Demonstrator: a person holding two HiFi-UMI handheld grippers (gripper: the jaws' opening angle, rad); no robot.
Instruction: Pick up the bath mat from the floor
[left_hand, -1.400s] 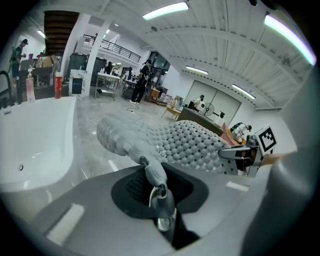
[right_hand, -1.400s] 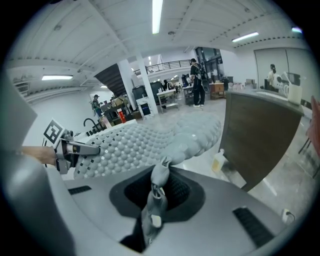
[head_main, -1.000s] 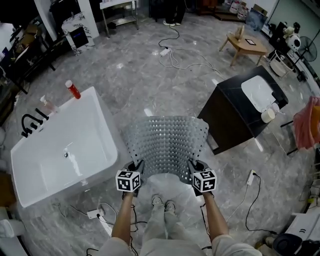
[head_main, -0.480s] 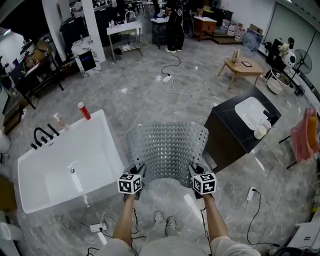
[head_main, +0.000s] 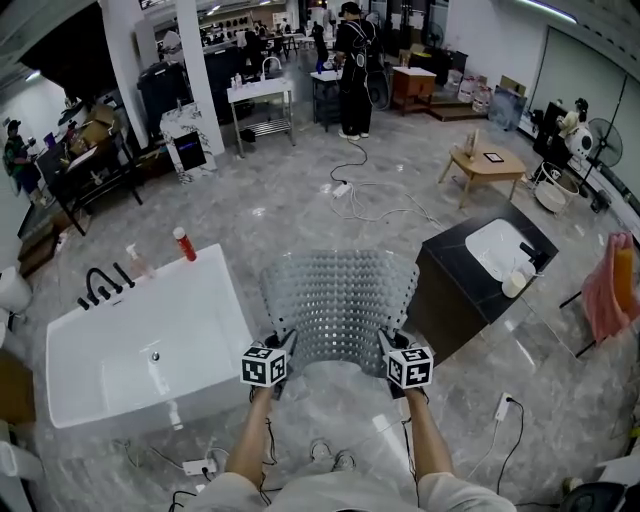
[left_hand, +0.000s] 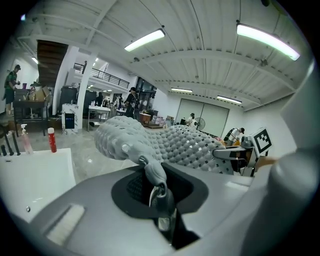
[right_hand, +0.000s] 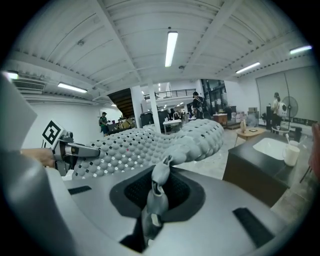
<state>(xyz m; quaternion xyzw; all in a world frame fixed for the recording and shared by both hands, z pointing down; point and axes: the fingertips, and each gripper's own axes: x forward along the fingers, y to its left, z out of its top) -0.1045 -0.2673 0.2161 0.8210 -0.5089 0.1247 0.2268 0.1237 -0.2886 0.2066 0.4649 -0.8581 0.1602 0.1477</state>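
Now both claws are shut narrow on the grey bath mat (head_main: 338, 305), and each one pinches a near corner: the left gripper (head_main: 283, 342) at the mat's 7 o'clock, the right gripper (head_main: 388, 343) at its 5 o'clock. The mat is held above the floor and reaches away toward 12 o'clock, with its far part bending downward. A white bathtub (head_main: 110, 375) stands at its 9 o'clock and a black sink cabinet (head_main: 455, 305) at its 3 o'clock.

Pink cloth (head_main: 608, 295) — cut off at the right edge.
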